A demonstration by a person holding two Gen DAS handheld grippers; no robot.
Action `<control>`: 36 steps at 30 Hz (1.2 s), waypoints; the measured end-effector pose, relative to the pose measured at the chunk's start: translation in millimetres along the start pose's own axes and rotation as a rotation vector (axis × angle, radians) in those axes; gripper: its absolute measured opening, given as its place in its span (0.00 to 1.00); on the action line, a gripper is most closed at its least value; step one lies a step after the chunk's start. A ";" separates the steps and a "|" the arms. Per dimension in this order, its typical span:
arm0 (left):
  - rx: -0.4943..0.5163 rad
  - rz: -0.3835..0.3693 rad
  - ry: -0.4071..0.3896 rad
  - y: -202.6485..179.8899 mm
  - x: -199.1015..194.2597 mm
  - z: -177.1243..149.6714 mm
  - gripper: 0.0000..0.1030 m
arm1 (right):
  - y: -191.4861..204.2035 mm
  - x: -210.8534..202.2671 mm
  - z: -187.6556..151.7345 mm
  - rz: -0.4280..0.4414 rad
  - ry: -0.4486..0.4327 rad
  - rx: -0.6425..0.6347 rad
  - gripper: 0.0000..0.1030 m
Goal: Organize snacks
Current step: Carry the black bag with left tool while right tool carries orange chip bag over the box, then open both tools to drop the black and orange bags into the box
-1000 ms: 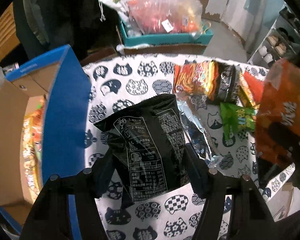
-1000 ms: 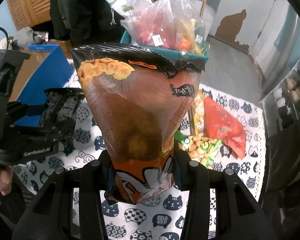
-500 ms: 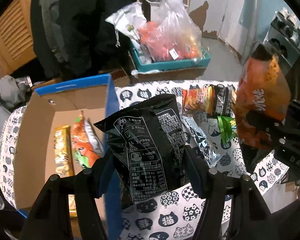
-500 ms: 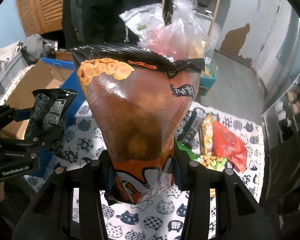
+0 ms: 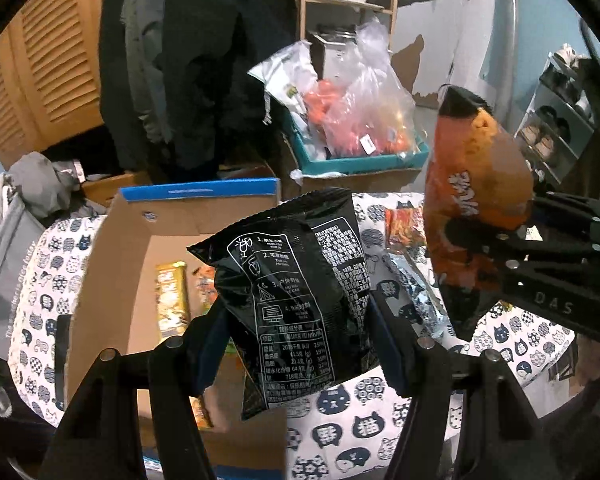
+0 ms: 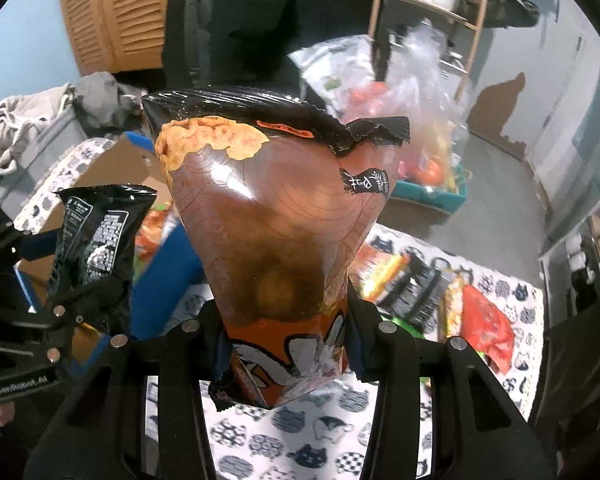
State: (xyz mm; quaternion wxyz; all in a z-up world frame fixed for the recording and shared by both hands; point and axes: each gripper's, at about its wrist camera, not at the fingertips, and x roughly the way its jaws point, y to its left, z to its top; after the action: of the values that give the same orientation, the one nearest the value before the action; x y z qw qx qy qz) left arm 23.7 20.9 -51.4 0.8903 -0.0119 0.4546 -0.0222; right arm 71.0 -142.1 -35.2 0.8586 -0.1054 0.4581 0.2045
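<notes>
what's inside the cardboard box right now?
In the cardboard box: a yellow packet and orange packets. The black bag hides the rest.

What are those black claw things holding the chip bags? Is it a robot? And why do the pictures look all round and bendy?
It is not a robot. A person holds one grabbing tool in each hand, and each tool has a small camera looking along its two fingers. That lens bends the view, so the pictures look round.

One picture comes from the left claw, which is squeezing a black snack bag. The other comes from the right claw, which is squeezing an orange snack bag. Each camera also catches the other claw off to the side.

Below them is a cat-print tablecloth with more snack packets lying on it. Beside it stands an open cardboard box with a few snacks already inside.
</notes>
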 end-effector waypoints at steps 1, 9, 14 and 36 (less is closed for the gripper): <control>-0.007 0.002 -0.005 4.6 -2.1 -0.9 0.65 | 5.6 1.1 3.0 0.005 0.001 -0.007 0.42; -0.078 0.007 -0.018 47.4 -13.4 -9.2 0.65 | 48.6 11.4 21.6 0.043 0.012 -0.064 0.42; -0.118 0.030 -0.019 72.8 -15.5 -16.9 0.65 | 75.2 19.7 33.0 0.073 0.018 -0.093 0.42; -0.204 0.169 0.044 134.9 6.6 -38.6 0.65 | 142.7 62.8 54.0 0.200 0.110 -0.107 0.60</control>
State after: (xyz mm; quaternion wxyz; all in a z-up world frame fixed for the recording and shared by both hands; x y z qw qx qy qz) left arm 0.2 155.3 -85.0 0.8731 -0.0635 0.4732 0.0990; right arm 78.4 21.3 -56.4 0.8006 -0.1159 0.5013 0.3070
